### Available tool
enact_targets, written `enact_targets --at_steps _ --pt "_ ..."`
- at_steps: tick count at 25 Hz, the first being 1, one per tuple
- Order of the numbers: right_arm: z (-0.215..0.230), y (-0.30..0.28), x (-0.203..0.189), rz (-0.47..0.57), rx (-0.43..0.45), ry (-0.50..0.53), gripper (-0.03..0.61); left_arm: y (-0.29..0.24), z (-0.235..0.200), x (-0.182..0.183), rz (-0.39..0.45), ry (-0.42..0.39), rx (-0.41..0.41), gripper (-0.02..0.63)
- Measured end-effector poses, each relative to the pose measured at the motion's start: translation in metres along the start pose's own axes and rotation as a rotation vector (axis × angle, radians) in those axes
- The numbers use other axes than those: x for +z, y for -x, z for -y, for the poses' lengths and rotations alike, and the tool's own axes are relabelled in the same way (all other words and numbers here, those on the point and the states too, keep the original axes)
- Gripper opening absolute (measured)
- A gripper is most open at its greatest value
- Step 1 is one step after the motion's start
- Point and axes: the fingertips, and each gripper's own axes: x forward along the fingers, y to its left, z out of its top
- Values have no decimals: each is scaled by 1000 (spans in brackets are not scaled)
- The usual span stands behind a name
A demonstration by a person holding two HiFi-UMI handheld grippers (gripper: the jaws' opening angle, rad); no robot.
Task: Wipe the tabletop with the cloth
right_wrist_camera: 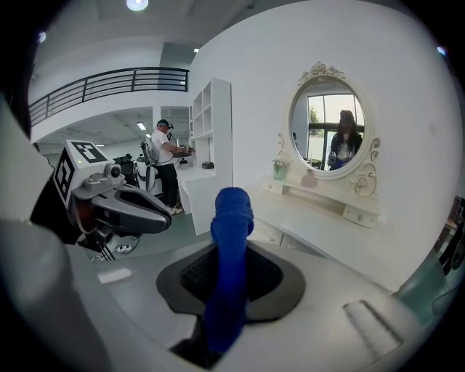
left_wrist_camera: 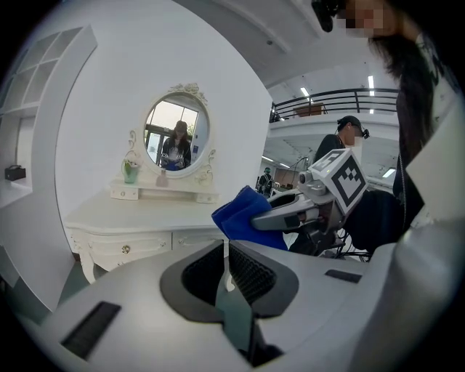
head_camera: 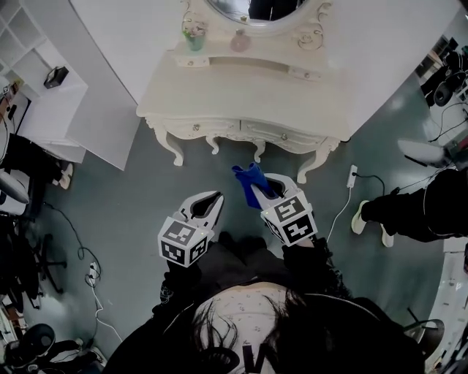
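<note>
The blue cloth hangs bunched from my right gripper, which is shut on it, in the air in front of the white dressing table. In the right gripper view the cloth stands up between the jaws, and the tabletop lies ahead to the right. My left gripper hovers beside it on the left, shut with nothing in it. The left gripper view shows its own jaws closed, with the cloth and the right gripper just beyond them. Neither gripper touches the table.
A green cup and a pink bottle stand on the raised shelf under the oval mirror. A white shelf unit stands at the left. At the right, a person in black stands near a power strip.
</note>
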Motion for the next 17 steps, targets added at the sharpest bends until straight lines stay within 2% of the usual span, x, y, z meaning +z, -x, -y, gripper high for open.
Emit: enact_targets --at_steps 17 --pt "-1 2 3 14 3 -38 75 -15 -4 7 -6 -24 -44 0"
